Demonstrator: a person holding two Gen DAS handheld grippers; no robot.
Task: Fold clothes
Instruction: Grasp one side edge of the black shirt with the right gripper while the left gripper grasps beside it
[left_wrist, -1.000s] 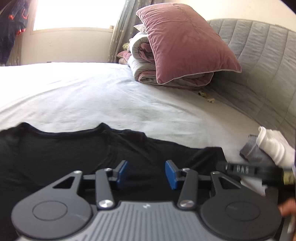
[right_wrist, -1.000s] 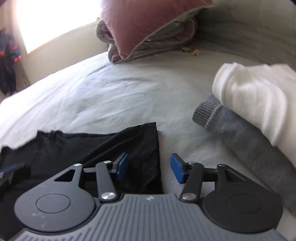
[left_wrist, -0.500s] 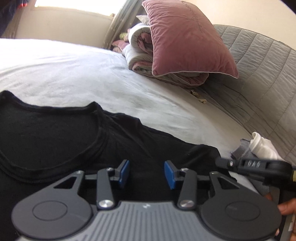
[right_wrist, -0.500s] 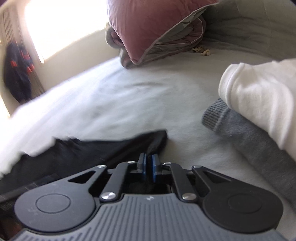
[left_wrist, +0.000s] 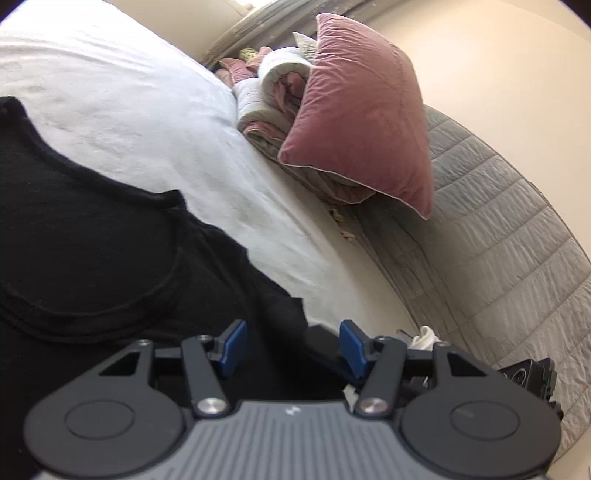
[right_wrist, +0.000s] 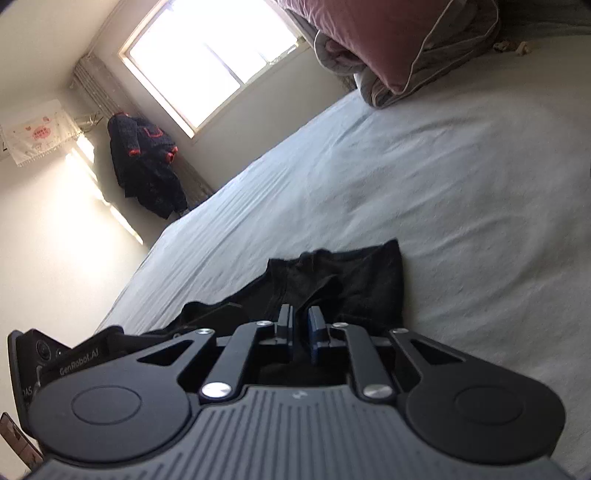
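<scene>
Here your right gripper (right_wrist: 300, 329) pinched soft, light black shirt (right_wrist: 343, 280) at sleeve edge; left gripper (left_wrist: 289, 343) stayed spread over shoulder

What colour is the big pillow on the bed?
The pillow is dusty pink with a pale edge; the left wrist view shows it best.

White lettering "GenRobot.AI" reads along the side of the left gripper (right_wrist: 55, 365), seen at the lower left of the right wrist view. Just below it, at the frame edge, the letters "DAS" show, partly cut off. A wall hanging (right_wrist: 35, 133) carries red characters, too small to read. Nothing legible in the left wrist view.
</scene>
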